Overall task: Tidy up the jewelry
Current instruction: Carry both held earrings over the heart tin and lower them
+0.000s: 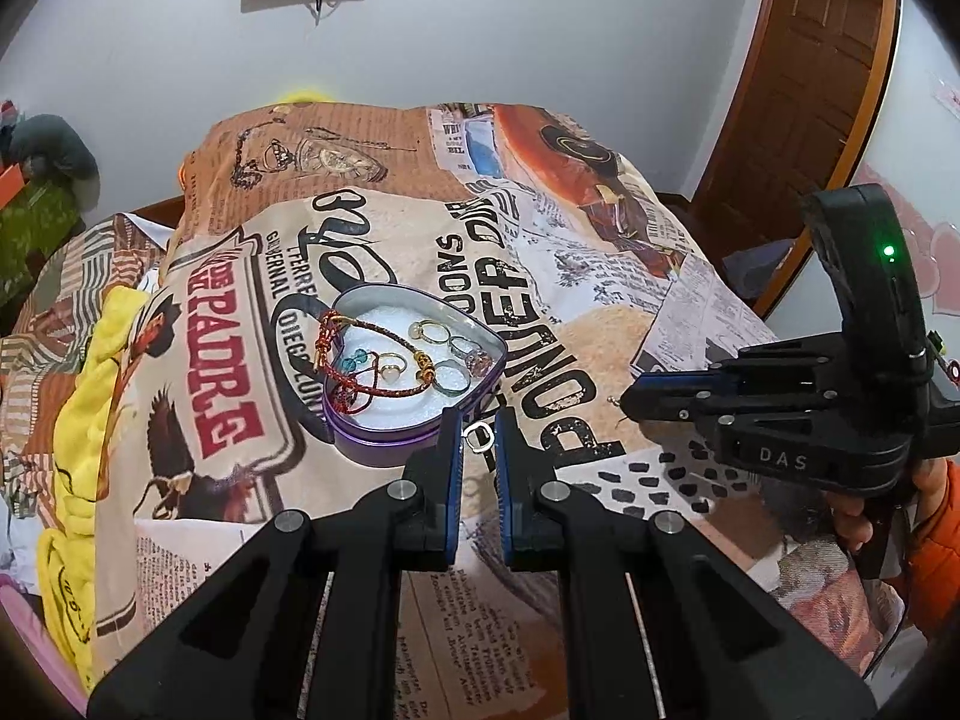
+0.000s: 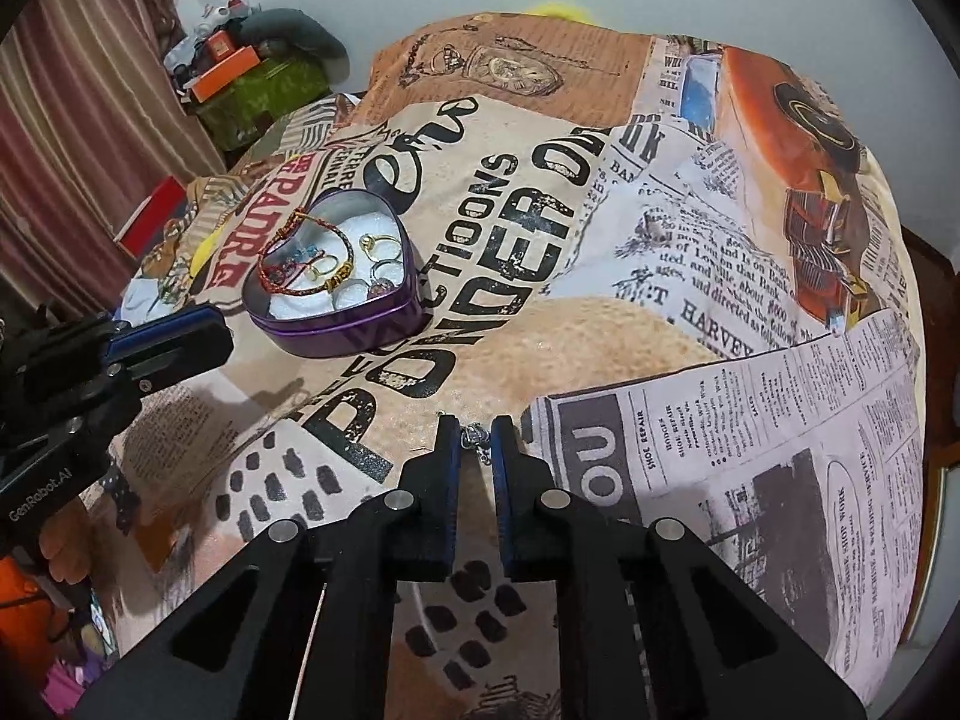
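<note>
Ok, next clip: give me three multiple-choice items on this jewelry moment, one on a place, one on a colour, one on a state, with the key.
1. Where is the braided red bracelet?
A. on the printed blanket
B. inside the heart-shaped tin
C. in the right gripper

2. What colour is the outer wall of the heart-shaped tin?
A. purple
B. green
C. orange

3. What does the left gripper hold?
A. nothing, jaws wide open
B. a folded cloth
C. a small silver ring

Key:
1 B, it lies on the tin's white lining among the rings.
2 A, the side wall shows purple in both views.
3 C, the small silver ring sits pinched between its fingertips.
</note>
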`<state>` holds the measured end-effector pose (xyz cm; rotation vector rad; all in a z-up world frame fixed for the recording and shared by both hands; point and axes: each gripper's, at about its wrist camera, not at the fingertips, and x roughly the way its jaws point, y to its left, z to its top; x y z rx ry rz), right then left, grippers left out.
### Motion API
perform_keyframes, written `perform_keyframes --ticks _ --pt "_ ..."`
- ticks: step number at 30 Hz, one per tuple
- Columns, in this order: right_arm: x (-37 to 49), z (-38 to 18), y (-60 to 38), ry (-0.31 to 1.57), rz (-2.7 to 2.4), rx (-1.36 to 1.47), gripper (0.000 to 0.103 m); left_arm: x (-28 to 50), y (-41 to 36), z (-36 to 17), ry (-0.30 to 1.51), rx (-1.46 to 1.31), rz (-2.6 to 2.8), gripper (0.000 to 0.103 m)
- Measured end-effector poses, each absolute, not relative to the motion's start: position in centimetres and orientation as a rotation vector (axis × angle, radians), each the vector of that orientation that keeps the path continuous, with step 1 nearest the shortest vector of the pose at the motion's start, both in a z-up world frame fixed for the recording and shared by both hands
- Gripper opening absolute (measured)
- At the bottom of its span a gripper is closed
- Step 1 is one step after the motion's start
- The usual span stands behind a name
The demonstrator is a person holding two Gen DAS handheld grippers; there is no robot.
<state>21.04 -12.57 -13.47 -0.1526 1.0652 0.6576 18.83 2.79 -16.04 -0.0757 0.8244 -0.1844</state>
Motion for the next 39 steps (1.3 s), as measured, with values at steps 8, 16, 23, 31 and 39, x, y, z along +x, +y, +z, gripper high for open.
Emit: perform_keyframes --ticks 8,16,23,31,39 --pt "20.6 -11.3 -12.1 0.992 0.663 -0.15 0.009 18.6 3.7 -14.9 0.797 -0.084 -0.17 0.009" --pt "20.4 -8.4 -10.5 0.914 0.698 -0.136 0.009 19.0 5.7 -13.5 0.761 -0.09 -0.129 0.009" --pt "21.0 -7.4 -8.4 0.879 0.725 -0.138 0.009 20.1 7.0 -13.3 0.755 -0.1 -0.11 0.009" --pt "22.7 -8.0 -6.2 0.898 0.739 -0.143 0.009 22.0 7.7 -14.3 0.771 -0.12 -0.131 0.009" --pt "24.5 -9.0 -4.7 0.941 0.749 -0.157 0.009 24.1 7.6 -15.6 0.807 -0.111 -0.158 0.009"
